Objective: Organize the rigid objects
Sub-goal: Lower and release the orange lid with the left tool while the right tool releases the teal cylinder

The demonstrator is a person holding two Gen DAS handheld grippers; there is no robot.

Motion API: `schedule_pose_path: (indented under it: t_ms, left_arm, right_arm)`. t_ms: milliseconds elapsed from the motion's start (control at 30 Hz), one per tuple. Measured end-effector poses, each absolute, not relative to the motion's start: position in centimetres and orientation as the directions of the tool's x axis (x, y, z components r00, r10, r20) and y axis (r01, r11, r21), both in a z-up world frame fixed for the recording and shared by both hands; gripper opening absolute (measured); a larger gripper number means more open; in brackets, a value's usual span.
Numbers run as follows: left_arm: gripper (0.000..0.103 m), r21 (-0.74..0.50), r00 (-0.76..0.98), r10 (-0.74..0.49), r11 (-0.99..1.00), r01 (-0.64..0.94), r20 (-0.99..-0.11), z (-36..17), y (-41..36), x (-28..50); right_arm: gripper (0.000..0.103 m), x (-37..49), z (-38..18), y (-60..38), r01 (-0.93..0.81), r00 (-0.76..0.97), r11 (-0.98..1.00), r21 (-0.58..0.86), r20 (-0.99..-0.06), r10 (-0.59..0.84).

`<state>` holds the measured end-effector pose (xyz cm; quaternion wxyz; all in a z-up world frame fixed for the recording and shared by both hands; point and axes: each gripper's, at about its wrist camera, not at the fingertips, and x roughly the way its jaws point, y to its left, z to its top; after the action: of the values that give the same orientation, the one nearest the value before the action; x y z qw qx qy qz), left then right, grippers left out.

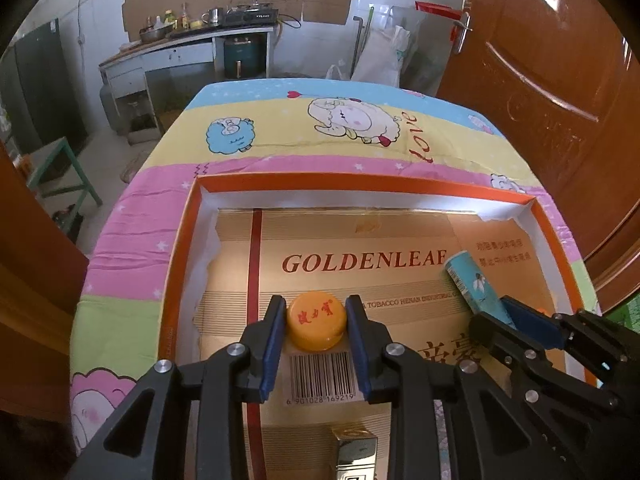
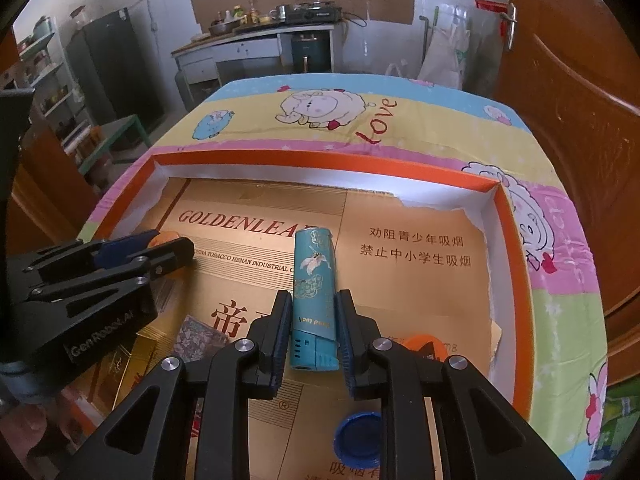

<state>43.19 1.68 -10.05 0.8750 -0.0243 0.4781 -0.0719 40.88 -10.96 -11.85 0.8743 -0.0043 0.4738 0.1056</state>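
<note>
My left gripper (image 1: 316, 322) is shut on an orange bottle cap (image 1: 316, 320) with red characters, held over the gold card floor of the orange-rimmed tray (image 1: 360, 184). My right gripper (image 2: 313, 316) is shut on a teal lighter (image 2: 313, 280) with a crane print, its base pointing away. The lighter also shows in the left wrist view (image 1: 474, 286) with the right gripper (image 1: 516, 320) on it. The left gripper also shows at the left of the right wrist view (image 2: 160, 246).
A blue bottle cap (image 2: 358, 436) and an orange ring-shaped piece (image 2: 426, 346) lie in the tray near me. A gold box (image 1: 356, 452) and a patterned packet (image 2: 196, 338) lie at the near side. The tray rests on a cartoon-sheep cloth (image 1: 320, 136). A brown door (image 1: 560, 80) stands right.
</note>
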Motion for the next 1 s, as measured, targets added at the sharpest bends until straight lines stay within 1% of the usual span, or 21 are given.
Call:
schedule_pose_path:
  t_ms: [167,233,267,300,533,733,1000]
  left_arm:
    - [0.031,-0.118,0.539,-0.155,0.988,0.102,-0.828,-9.9,1.8,43.2]
    - [0.04,-0.116,0.548,-0.153,0.988,0.101,-0.822,-9.8,1.9,43.1]
    - [0.048,-0.112,0.557,-0.148,0.989,0.097,-0.817,-9.7,2.0,43.0]
    - [0.053,-0.108,0.562,-0.144,0.989,0.096,-0.815,-9.6,2.0,43.0]
    - [0.053,-0.126,0.58,-0.164,0.986,0.105,-0.798,-8.8,2.3,42.5]
    - [0.053,-0.179,0.593,-0.212,0.977,0.114,-0.777,-7.6,2.7,41.8]
    - [0.053,-0.212,0.664,-0.244,0.969,0.13,-0.707,-4.8,2.8,39.5]
  right_arm:
    - [0.026,40.7,-11.7,-11.3,-0.183,0.528,0.976,0.117,-0.826,0.198]
    - [0.027,40.7,-11.6,-11.4,-0.182,0.53,0.975,0.126,-0.823,0.205]
    - [0.028,40.6,-11.5,-11.4,-0.182,0.531,0.975,0.13,-0.821,0.209]
    - [0.031,40.6,-11.4,-11.4,-0.182,0.534,0.974,0.132,-0.819,0.211]
    - [0.032,40.1,-10.4,-11.7,-0.178,0.562,0.974,0.143,-0.797,0.22]
    - [0.032,39.6,-9.3,-12.2,-0.163,0.588,0.972,0.167,-0.775,0.232]
    - [0.032,38.0,-6.5,-12.9,-0.167,0.638,0.966,0.2,-0.725,0.26]
